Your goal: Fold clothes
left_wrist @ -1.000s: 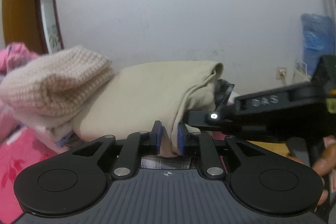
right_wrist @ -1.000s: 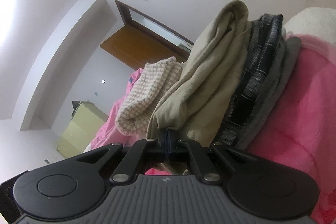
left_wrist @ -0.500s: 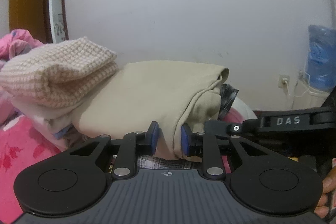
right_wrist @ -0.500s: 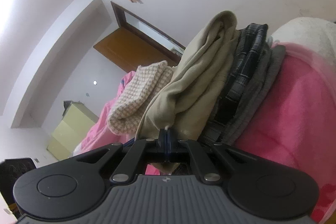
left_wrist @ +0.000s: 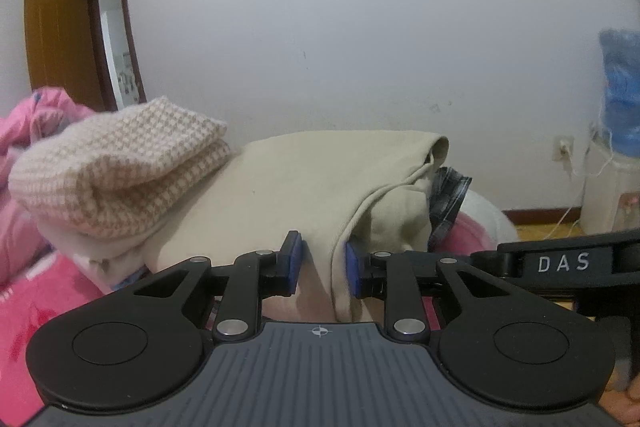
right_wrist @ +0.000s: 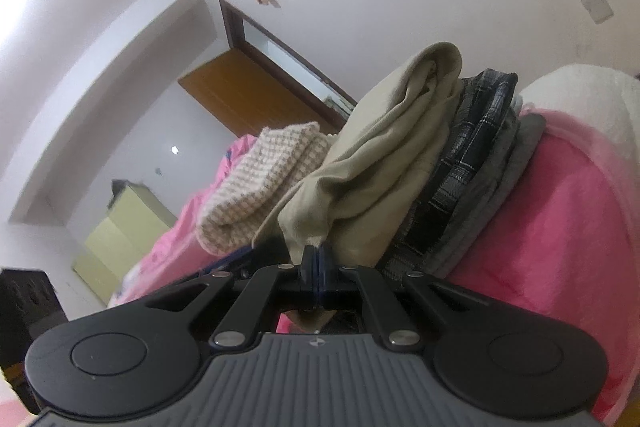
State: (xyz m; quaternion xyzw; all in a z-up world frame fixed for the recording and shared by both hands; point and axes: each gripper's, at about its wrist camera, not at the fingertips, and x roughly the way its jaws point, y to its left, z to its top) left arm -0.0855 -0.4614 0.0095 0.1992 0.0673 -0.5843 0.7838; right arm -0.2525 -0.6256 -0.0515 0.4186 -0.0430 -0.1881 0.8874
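A folded beige garment [left_wrist: 304, 187] lies on top of a stack of folded clothes on a pink bed. My left gripper [left_wrist: 323, 261] is open, its blue pads apart on either side of the garment's near fold. My right gripper [right_wrist: 318, 263] is shut on a corner of the same beige garment [right_wrist: 384, 163]. Under it lie a dark plaid garment [right_wrist: 476, 143] and a grey one [right_wrist: 508, 171]. The right gripper's black body [left_wrist: 560, 263] shows at the right of the left wrist view.
A folded pink-and-beige checked knit [left_wrist: 116, 167] lies left of the beige garment, partly on it. The pink bedcover [right_wrist: 560, 227] spreads around the stack. A white wall, a brown door [left_wrist: 52, 43], a blue water bottle [left_wrist: 620, 87] and a yellow-green cabinet [right_wrist: 120, 227] stand beyond.
My left gripper's jaws have spread apart and let go of the beige fold they pinched. The left camera has tilted up and back slightly. The right gripper stays shut on the garment.
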